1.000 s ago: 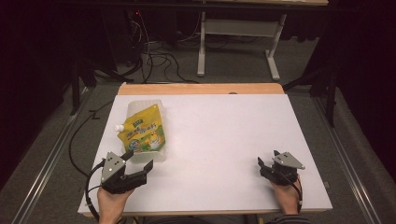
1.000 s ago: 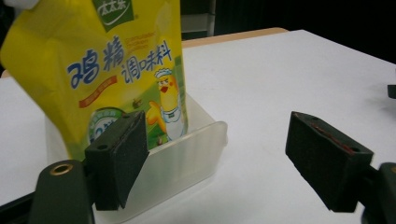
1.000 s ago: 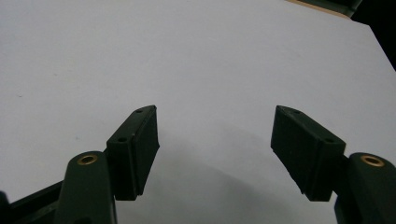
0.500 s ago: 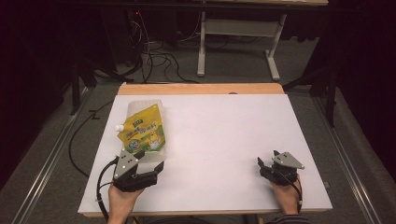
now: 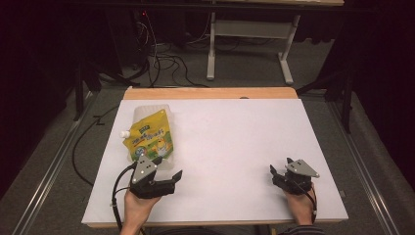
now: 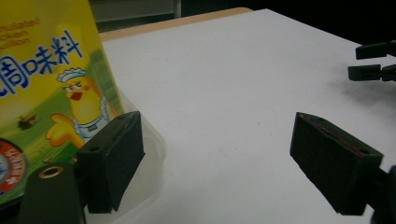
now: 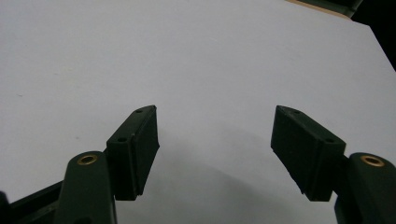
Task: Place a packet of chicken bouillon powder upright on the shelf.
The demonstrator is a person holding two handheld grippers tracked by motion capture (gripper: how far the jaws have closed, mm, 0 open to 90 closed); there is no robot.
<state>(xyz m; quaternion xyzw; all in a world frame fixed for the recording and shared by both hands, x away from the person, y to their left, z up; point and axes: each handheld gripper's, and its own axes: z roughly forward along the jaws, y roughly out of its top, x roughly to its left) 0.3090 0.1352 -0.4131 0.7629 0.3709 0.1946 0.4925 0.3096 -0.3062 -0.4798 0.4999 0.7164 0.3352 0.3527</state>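
Observation:
A yellow pouch (image 5: 149, 137) with a white spout (image 5: 125, 133) lies flat on a clear plastic container (image 5: 146, 110) at the table's left. My left gripper (image 5: 169, 167) rests just in front of the container's near end, open and holding nothing. In the left gripper view the pouch (image 6: 46, 93) and the container's rim (image 6: 152, 140) sit beside the left jaw, and the open gripper (image 6: 224, 140) spans bare table. My right gripper (image 5: 280, 166) rests near the front right, open, with only table between its jaws (image 7: 215, 140).
The white tabletop (image 5: 230, 142) has a wooden strip (image 5: 210, 93) along its far edge. On the floor beyond lie cables (image 5: 161, 58) and a white desk frame (image 5: 244, 44). The other gripper (image 6: 373, 60) shows far off in the left gripper view.
My left gripper has shifted right and forward along the front edge, coming to the near end of the pouch's container. The right gripper has stayed put.

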